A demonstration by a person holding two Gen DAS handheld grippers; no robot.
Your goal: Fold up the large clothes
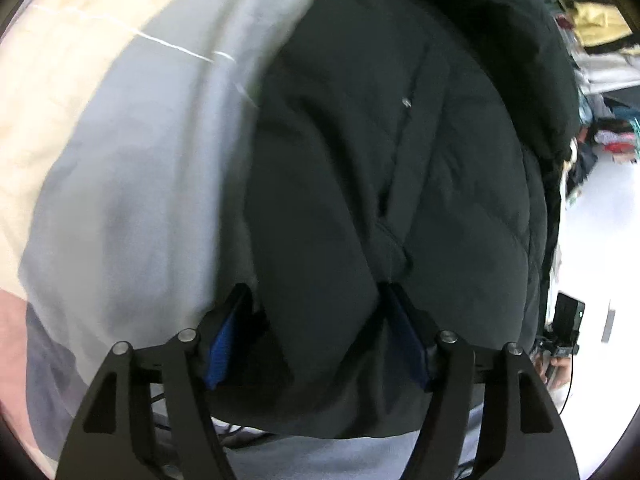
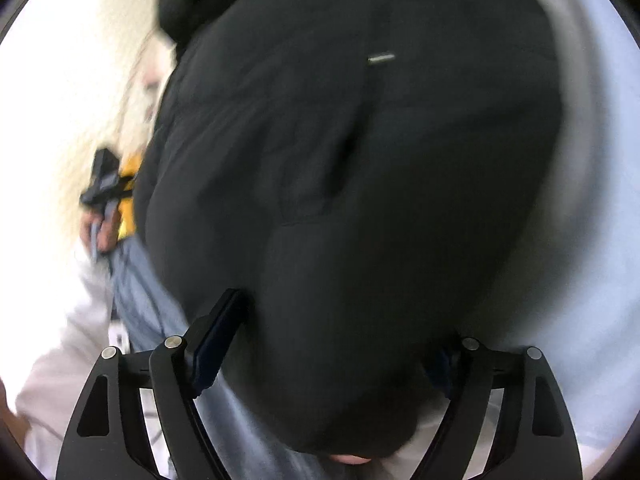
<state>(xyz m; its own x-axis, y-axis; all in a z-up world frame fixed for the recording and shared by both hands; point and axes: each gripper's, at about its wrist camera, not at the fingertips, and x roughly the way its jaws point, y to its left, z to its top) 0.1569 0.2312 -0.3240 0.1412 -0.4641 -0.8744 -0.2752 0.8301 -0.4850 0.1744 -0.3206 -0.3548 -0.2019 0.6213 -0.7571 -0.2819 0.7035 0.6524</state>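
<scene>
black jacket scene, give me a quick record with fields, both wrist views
garment: black jacket, padded, bunched between both grippers
left hand-held gripper: jaws apart, jacket fabric filling the gap
right hand-held gripper: jaws apart, jacket bulk between the fingers
under the jacket: grey sheet
background: clothes pile at far right of the left wrist view
image quality: motion blur in both views
</scene>
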